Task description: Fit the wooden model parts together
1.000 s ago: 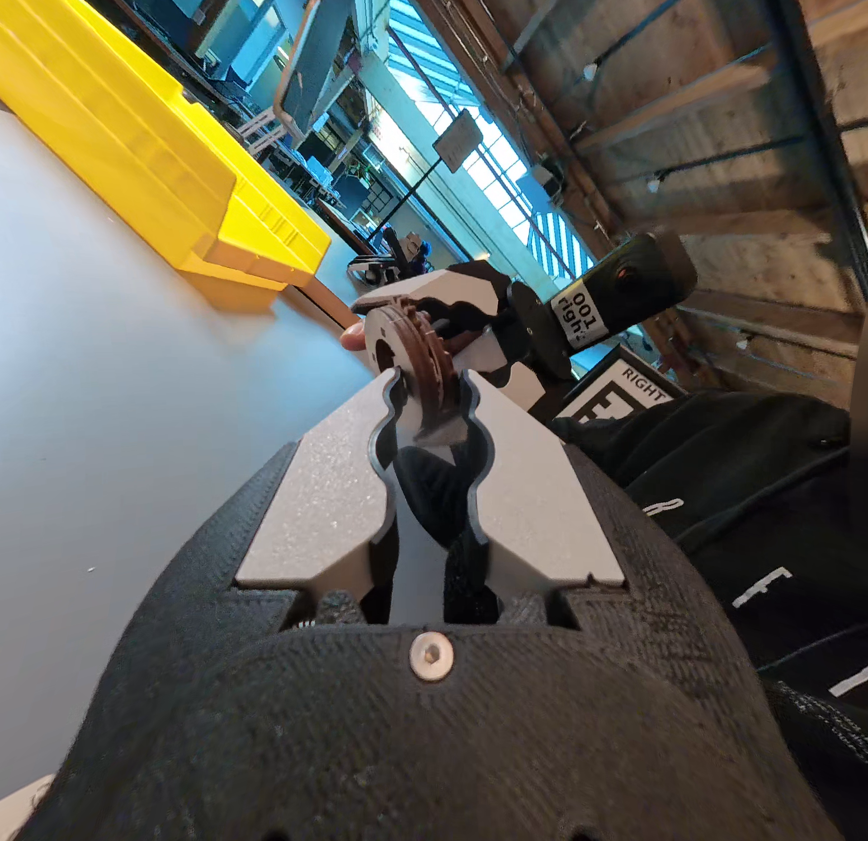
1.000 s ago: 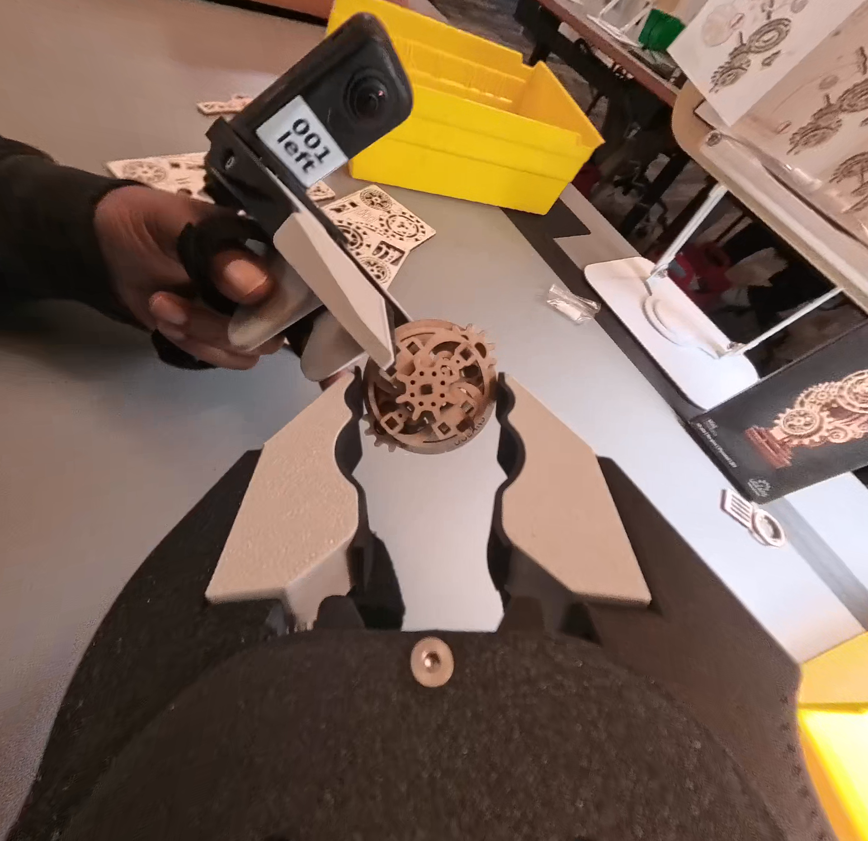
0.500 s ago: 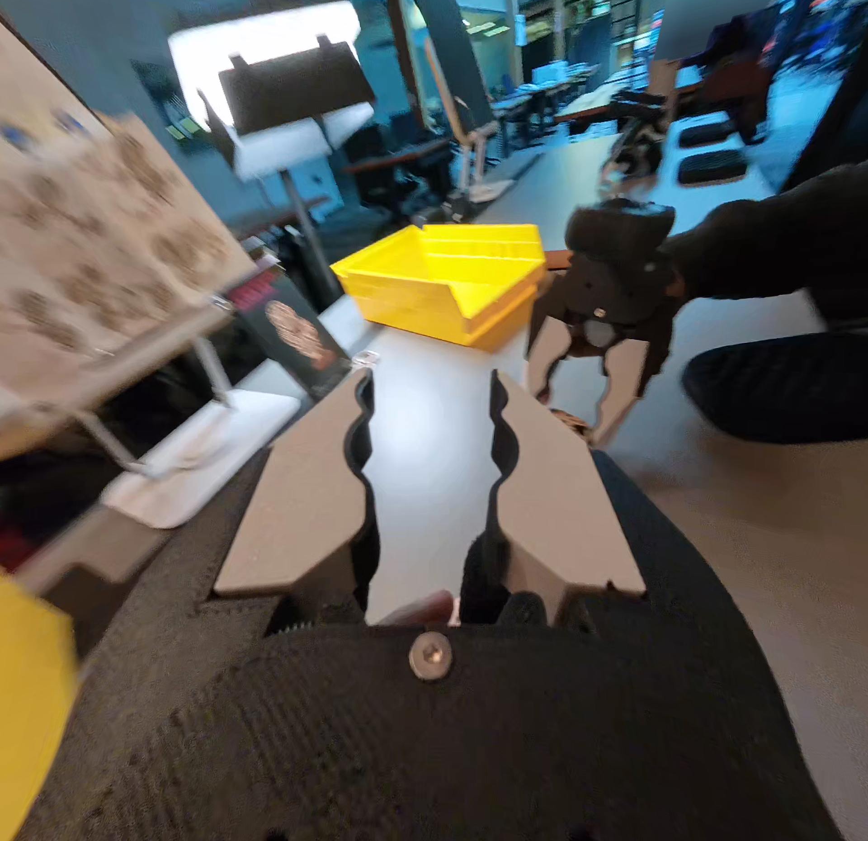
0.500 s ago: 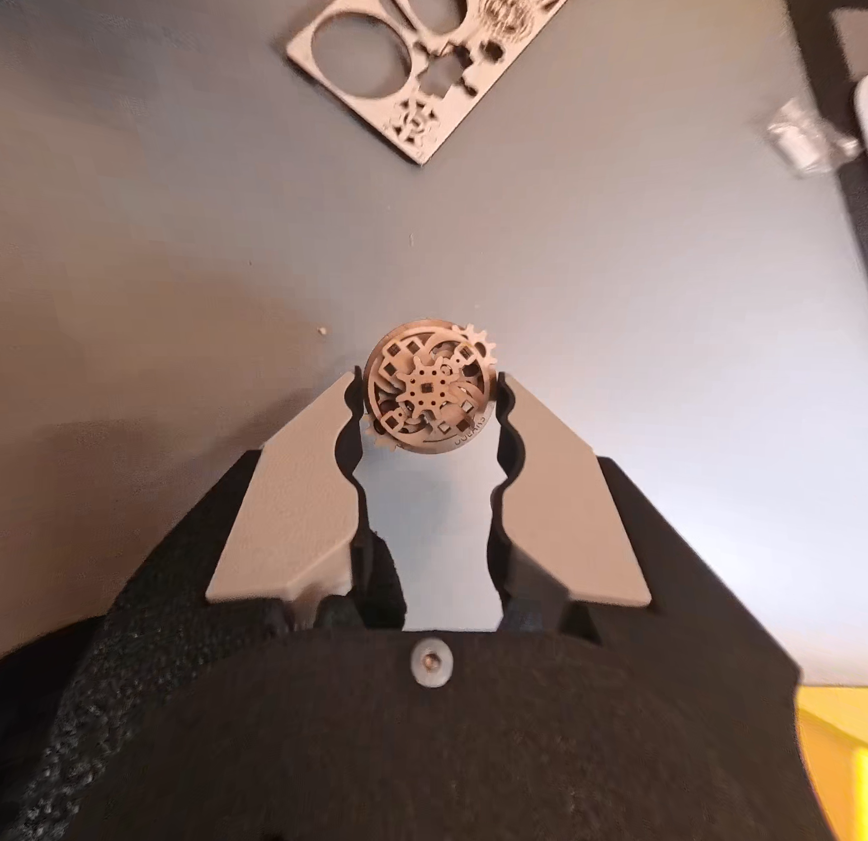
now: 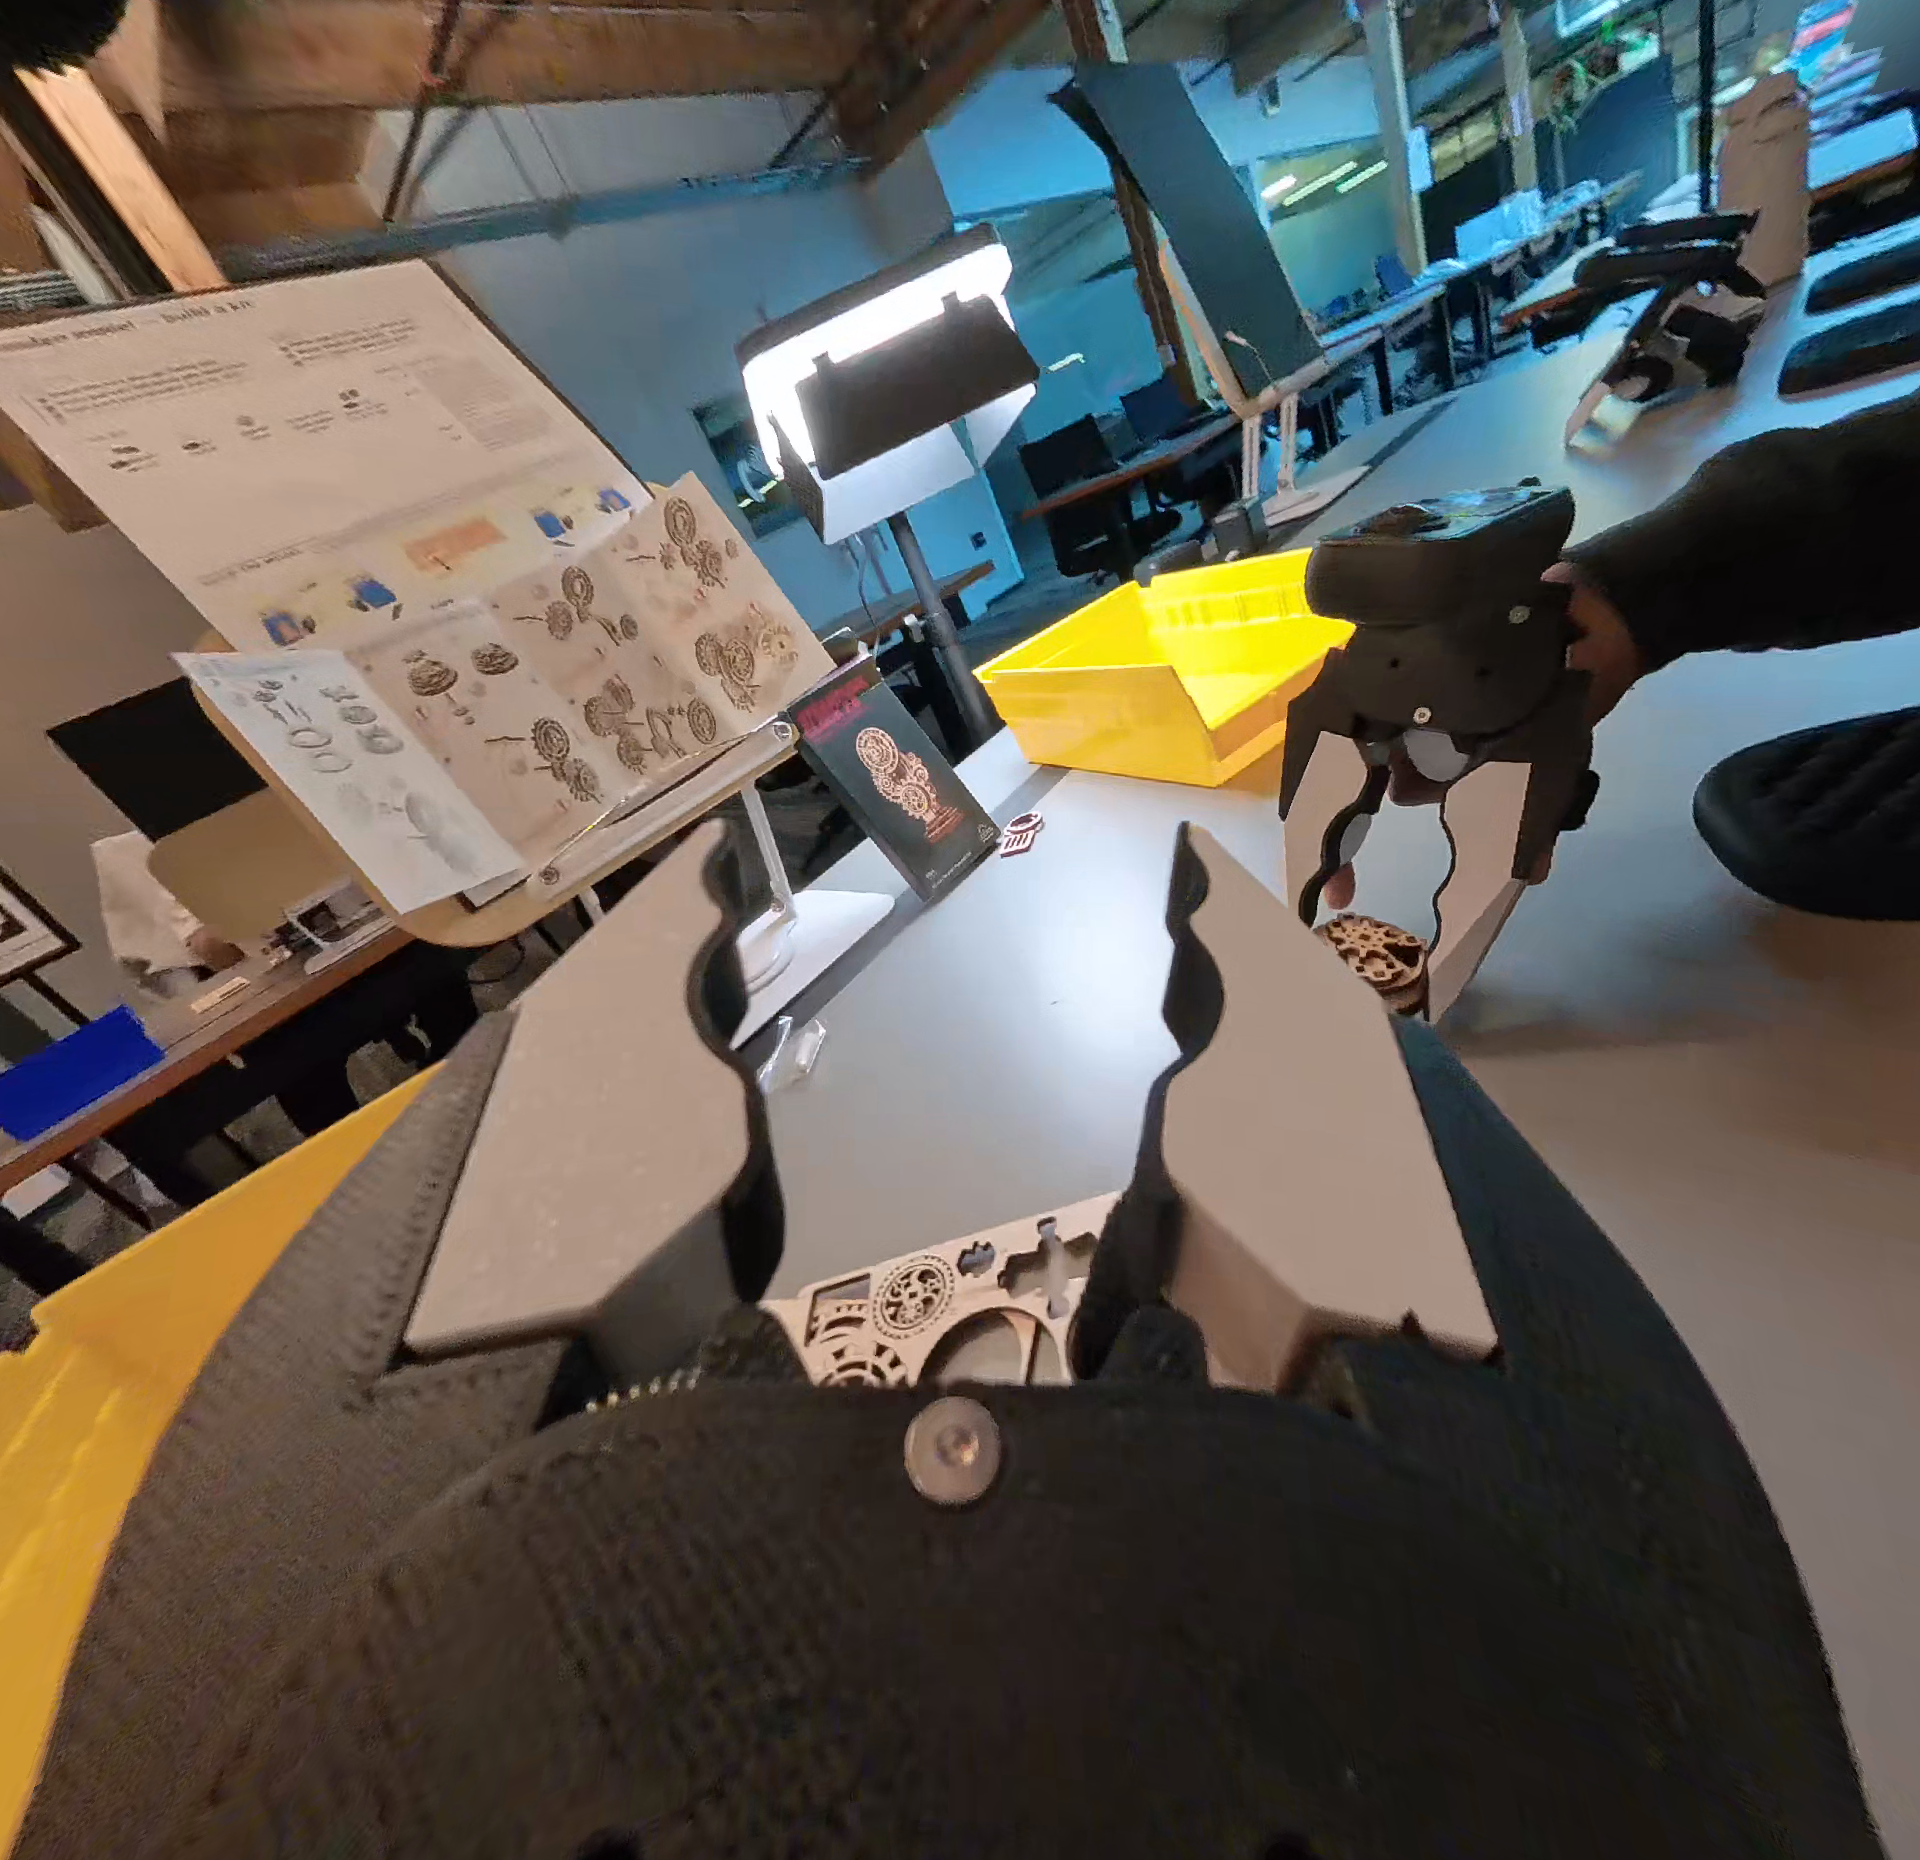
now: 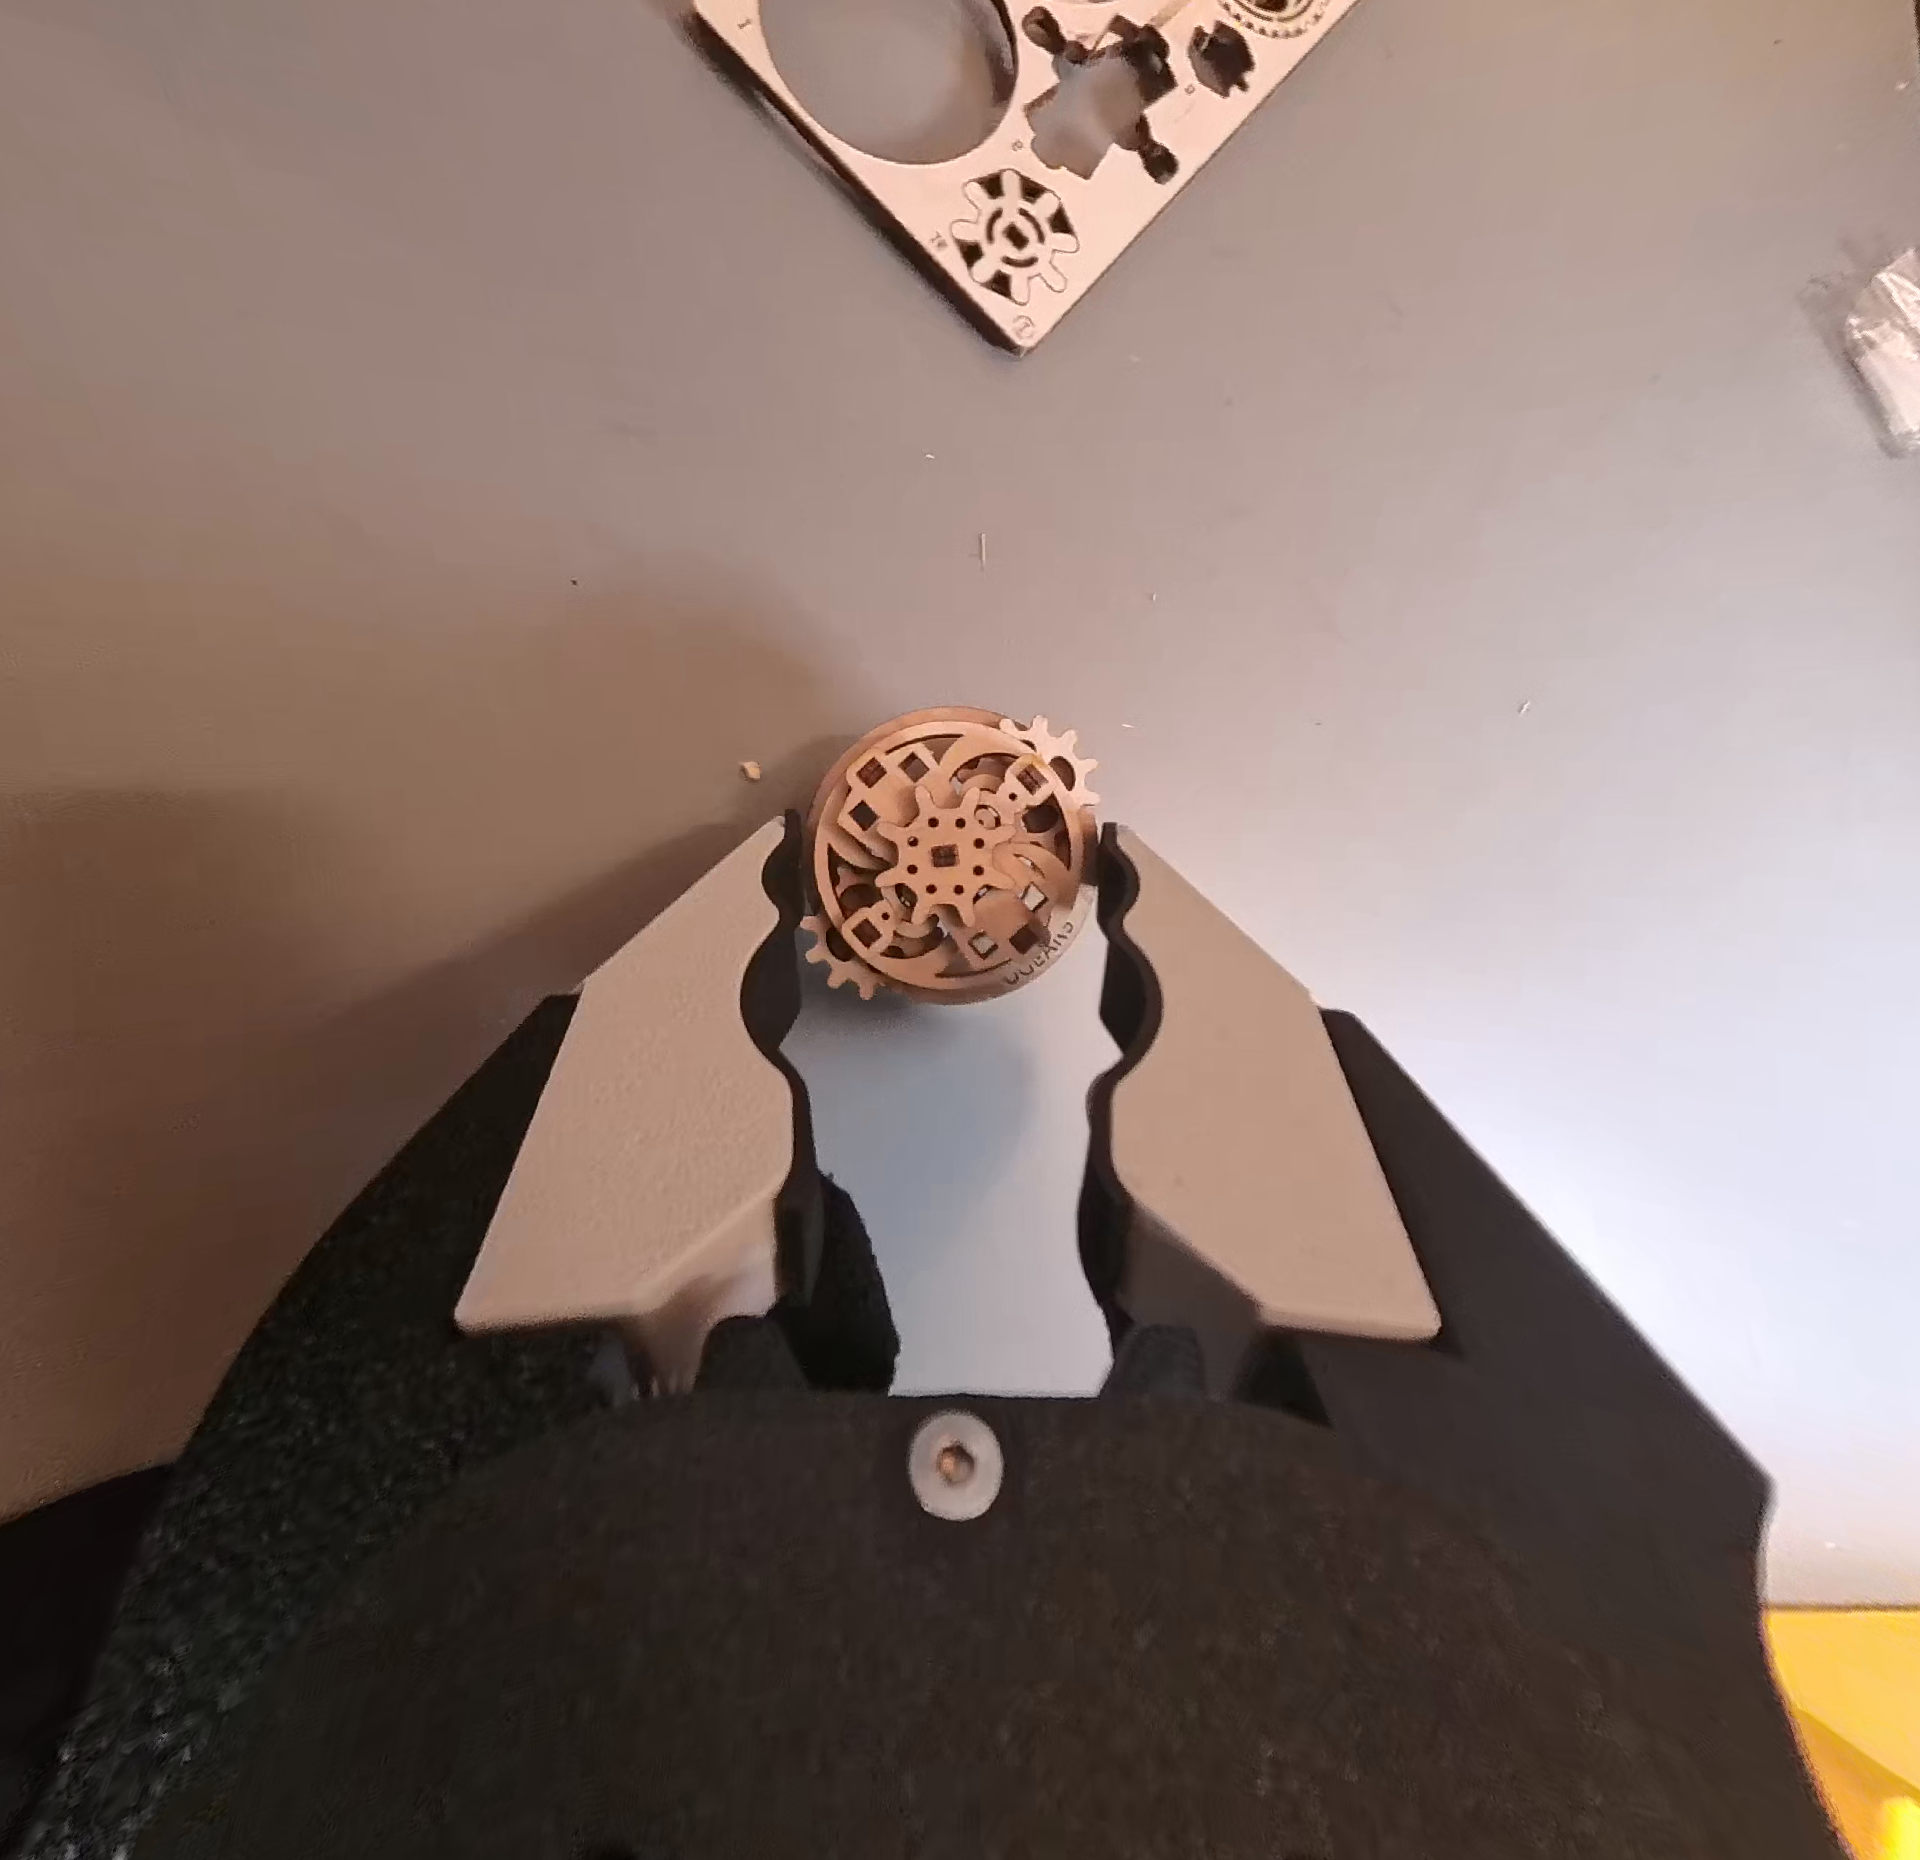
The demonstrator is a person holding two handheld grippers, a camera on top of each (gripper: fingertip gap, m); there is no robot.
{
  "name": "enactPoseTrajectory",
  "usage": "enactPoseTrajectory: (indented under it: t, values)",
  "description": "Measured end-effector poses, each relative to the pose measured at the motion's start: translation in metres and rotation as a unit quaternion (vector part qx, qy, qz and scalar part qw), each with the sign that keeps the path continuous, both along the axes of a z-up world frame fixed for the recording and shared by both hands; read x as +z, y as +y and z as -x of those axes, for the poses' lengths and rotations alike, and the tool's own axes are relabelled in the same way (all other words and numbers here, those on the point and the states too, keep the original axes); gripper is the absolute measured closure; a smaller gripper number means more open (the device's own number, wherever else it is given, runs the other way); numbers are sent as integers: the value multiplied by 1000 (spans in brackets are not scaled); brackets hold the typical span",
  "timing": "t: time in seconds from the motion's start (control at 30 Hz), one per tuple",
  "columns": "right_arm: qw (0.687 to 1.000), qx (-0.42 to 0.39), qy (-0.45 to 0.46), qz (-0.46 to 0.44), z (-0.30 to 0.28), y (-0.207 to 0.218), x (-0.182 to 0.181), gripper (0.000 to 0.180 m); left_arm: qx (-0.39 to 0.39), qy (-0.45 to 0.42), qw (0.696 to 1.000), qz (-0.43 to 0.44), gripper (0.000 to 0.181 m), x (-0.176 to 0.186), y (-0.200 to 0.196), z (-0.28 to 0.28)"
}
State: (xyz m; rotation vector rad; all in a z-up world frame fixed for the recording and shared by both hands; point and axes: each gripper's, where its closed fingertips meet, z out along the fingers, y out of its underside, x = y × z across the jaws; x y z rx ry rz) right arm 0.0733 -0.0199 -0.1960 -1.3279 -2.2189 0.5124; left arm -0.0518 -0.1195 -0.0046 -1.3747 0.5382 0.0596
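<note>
A round wooden gear assembly (image 6: 951,854) sits between my right gripper's (image 6: 948,844) fingertips, just above or on the grey table (image 6: 416,408). The jaws are closed on its rim. In the left wrist view the right gripper (image 5: 1397,906) points down at the table with the assembly (image 5: 1371,963) between its tips. My left gripper (image 5: 951,865) is open and empty, held over the table's left part. A wooden parts sheet (image 5: 935,1291) lies under it. A parts sheet (image 6: 1117,210) with several punched-out holes lies beyond the right gripper.
A yellow bin (image 5: 1132,688) stands at the back of the table, another yellow bin (image 5: 104,1395) at the near left. An instruction stand (image 5: 468,667), a black box (image 5: 894,782) and a small clear bag (image 5: 795,1047) are on the left side. The tips of one gripper are about 25 cm away from the tips of the other.
My left gripper let go of the gear assembly, opened and swung away to the left. My right gripper turned downward and carried the assembly down to the table.
</note>
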Motion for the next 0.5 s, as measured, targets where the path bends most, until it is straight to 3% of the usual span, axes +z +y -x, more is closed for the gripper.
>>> enactPoseTrajectory:
  t: [0.13,0.23,0.3,0.43,0.5]
  values:
    - [1000,5,-2,-12,-2,-7,1,125,2,-88,996,10,154,-11,-14,5]
    - [1000,8,0,-10,-2,-11,1,125,-9,-153,987,41,181,-18,-22,18]
    - [1000,11,-1,-8,-2,-13,-1,125,6,-138,989,56,181,-25,-22,24]
    - [1000,18,-13,-8,-1,-11,-6,125,34,-59,993,92,145,-48,-15,20]
    - [999,26,-21,-1,0,-11,-8,125,35,-53,990,122,119,-62,-11,21]
